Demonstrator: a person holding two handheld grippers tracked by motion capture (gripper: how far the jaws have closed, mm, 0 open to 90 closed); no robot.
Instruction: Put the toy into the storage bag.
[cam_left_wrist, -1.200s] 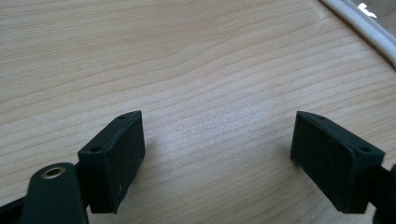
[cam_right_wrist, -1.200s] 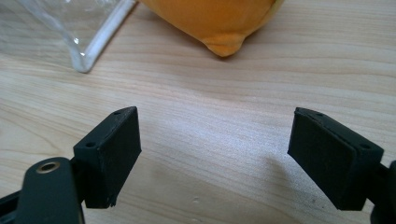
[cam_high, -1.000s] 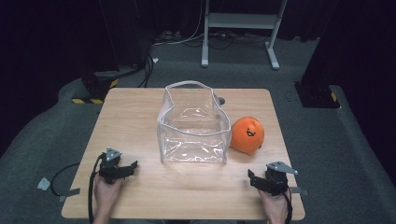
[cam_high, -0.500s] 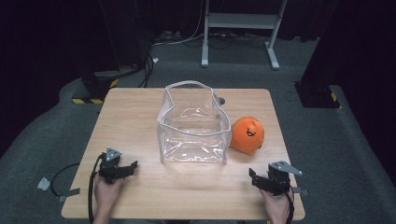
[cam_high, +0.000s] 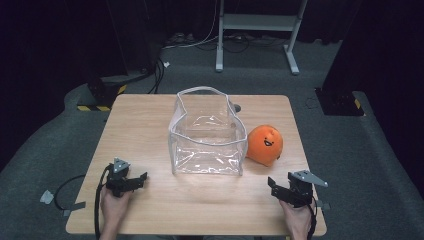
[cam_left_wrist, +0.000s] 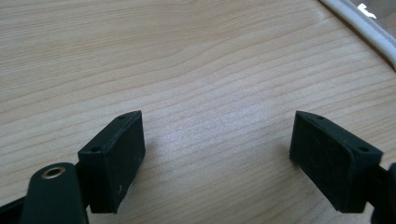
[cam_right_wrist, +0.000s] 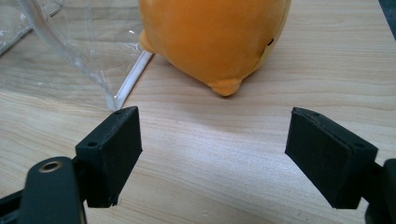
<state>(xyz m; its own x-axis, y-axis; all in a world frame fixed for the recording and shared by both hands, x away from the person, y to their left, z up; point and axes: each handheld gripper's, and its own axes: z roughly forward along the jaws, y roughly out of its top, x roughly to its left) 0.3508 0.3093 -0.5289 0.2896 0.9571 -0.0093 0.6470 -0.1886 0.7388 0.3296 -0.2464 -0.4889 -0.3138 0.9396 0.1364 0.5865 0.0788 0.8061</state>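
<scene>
Orange round plush toy with a face (cam_right_wrist: 212, 39) sits near right gripper (cam_right_wrist: 212, 158), jaws spread, beside clear plastic bag (cam_high: 207, 132); approach level, straddle its middle; left gripper (cam_left_wrist: 217, 156) likewise spread.

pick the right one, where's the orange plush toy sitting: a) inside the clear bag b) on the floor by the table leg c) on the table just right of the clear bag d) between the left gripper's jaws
c, the orange plush toy rests on the wooden table beside the right wall of the clear bag, outside it, ahead of the open right gripper.
</scene>
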